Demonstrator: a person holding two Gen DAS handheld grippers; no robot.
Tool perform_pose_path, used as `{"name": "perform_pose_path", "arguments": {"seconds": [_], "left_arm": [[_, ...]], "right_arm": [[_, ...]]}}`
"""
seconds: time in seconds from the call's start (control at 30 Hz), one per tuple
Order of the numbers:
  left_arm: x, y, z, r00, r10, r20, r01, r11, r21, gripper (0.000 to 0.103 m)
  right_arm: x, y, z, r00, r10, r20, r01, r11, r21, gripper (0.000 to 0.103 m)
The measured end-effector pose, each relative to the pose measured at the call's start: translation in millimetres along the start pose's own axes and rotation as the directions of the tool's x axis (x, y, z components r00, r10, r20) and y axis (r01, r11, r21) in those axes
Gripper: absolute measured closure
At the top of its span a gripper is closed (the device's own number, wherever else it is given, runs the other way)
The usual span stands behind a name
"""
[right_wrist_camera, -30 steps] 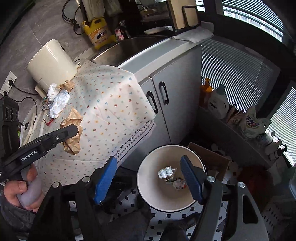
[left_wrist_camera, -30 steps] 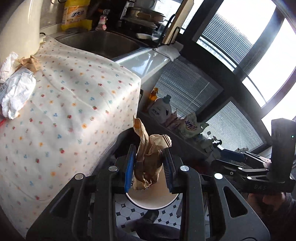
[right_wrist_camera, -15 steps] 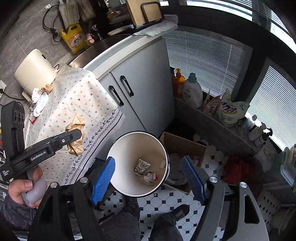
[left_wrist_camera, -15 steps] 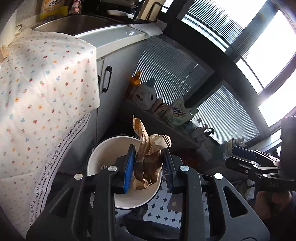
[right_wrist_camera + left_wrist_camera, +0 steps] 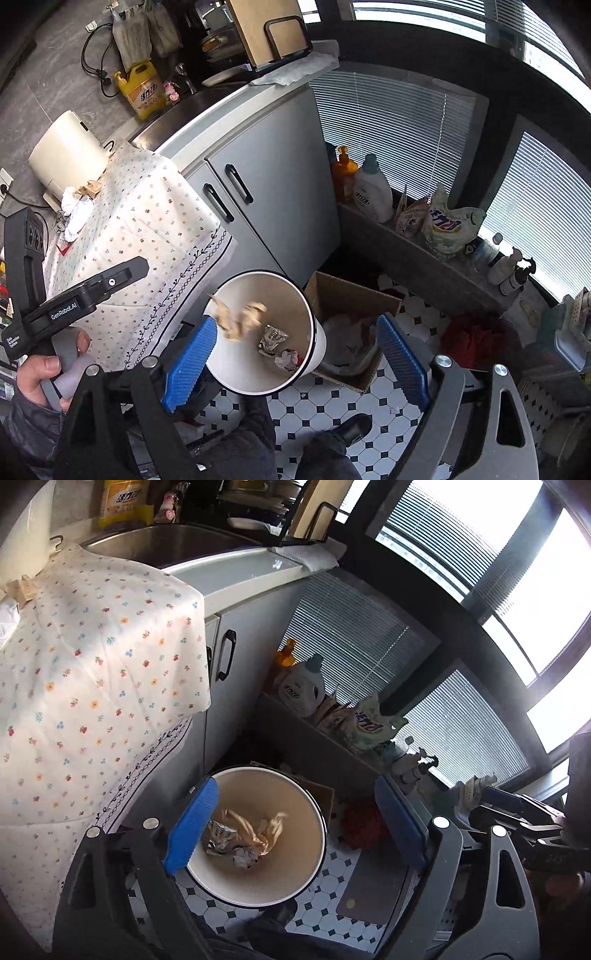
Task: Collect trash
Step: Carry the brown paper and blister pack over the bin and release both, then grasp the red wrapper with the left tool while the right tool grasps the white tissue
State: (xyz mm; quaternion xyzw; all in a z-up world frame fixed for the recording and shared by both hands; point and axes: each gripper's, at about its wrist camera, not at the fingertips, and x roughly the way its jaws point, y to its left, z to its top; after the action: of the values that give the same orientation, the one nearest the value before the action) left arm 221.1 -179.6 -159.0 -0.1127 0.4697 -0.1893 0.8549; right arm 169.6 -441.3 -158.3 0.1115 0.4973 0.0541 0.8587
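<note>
A: Report the state of both claws.

B: Left gripper (image 5: 295,827): blue pads spread wide, nothing between them. Right gripper (image 5: 295,360): jaws equally wide, also holding nothing.

A: Location of the trash?

B: Crumpled brown paper (image 5: 258,829) appears inside the white waste bin (image 5: 317,812), lower centre of the left wrist view, beside a foil wrapper (image 5: 218,836) and a grey paper ball (image 5: 243,856). In the right wrist view the brown paper (image 5: 240,317) is blurred near the bin rim (image 5: 314,332); contact with the bin wall cannot be determined.

A: Remaining items?

B: White tissue (image 5: 75,214) and a brown scrap (image 5: 90,187) lie on the floral tablecloth (image 5: 147,221), upper left of the right wrist view, near the cream appliance (image 5: 66,151). A cardboard box (image 5: 351,295) stands just beside the bin on the tiled floor (image 5: 369,398).
</note>
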Motion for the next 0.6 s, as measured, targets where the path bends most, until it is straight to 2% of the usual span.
{"name": "perform_pose_path", "arguments": {"seconds": [0.1, 0.17, 0.6], "left_arm": [[-16, 10, 6, 1.0, 0.023, 0.017, -0.023, 1.0, 0.005, 0.013], [-28, 19, 10, 0.998, 0.052, 0.033, -0.052, 0.999, 0.004, 0.009], [-109, 98, 38, 0.974, 0.176, 0.145, -0.167, 0.983, -0.071, 0.006]], "right_arm": [[1, 16, 8, 1.0, 0.017, 0.016, -0.017, 1.0, -0.008, 0.013], [2, 28, 13, 0.999, 0.024, 0.035, -0.024, 1.0, -0.011, 0.007], [16, 134, 47, 0.989, 0.118, 0.094, -0.109, 0.989, -0.095, 0.008]]}}
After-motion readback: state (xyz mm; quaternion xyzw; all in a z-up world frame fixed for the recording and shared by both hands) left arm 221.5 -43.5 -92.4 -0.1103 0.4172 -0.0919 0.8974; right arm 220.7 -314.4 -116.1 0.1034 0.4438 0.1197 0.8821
